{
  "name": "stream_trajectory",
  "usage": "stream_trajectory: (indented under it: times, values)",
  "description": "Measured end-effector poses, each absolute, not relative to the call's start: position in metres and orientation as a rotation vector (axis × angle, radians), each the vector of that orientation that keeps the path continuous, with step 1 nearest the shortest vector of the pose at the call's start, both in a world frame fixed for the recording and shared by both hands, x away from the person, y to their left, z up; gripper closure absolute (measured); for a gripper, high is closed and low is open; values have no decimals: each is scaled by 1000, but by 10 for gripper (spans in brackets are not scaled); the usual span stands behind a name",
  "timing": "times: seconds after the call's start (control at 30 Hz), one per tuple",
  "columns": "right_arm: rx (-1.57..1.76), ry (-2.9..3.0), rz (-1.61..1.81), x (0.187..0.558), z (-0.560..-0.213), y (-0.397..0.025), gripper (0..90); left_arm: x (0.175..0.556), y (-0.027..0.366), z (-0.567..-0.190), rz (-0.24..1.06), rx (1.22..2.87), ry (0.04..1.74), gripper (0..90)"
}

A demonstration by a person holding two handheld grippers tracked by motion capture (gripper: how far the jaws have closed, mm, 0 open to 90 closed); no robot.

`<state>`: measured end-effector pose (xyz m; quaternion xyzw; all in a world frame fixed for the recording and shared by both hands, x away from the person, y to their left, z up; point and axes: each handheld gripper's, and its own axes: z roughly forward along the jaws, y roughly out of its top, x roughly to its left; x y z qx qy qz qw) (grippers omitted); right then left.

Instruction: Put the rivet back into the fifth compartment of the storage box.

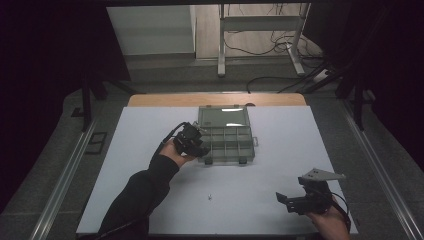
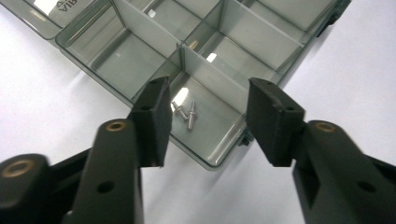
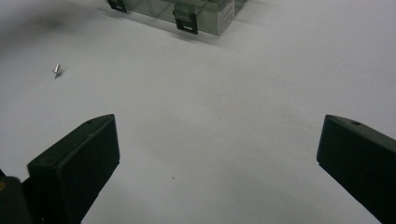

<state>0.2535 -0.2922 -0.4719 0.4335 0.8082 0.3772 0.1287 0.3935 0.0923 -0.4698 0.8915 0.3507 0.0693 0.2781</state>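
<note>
White surface (image 1: 150,165) carries everything. Your right hand-held gripper (image 1: 289,199) hovers nearest you, jaws wide apart and empty, well clear of the compartment box (image 1: 227,142). One loose rivet (image 1: 210,196) lies between you and the box. Your left hand-held gripper (image 2: 205,121) is half open, empty, over the box's corner compartment holding rivets (image 2: 187,113).

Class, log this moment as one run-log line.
left gripper: open above organizer box | rivets: in corner compartment | right gripper: open | loose rivet: on table
</note>
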Motion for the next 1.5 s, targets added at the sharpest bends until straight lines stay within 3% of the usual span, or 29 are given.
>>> stream_trajectory:
  times: [0.33, 0.73, 1.03, 1.5]
  values:
    - [1261, 2353, 1093, 254, -472, -292, 0, 385, 97, -471, 157, 2375, 928, 341]
    - [1260, 2352, 1092, 253, -472, -292, 0, 370, 103, -473, 167, 2343, 938, 90]
    - [1263, 2353, 1092, 254, -472, -292, 0, 358, 112, -479, 137, 2310, 903, 53]
    - [1252, 2358, 1097, 253, -472, -292, 0, 338, 102, -474, 260, 2366, 792, 1]
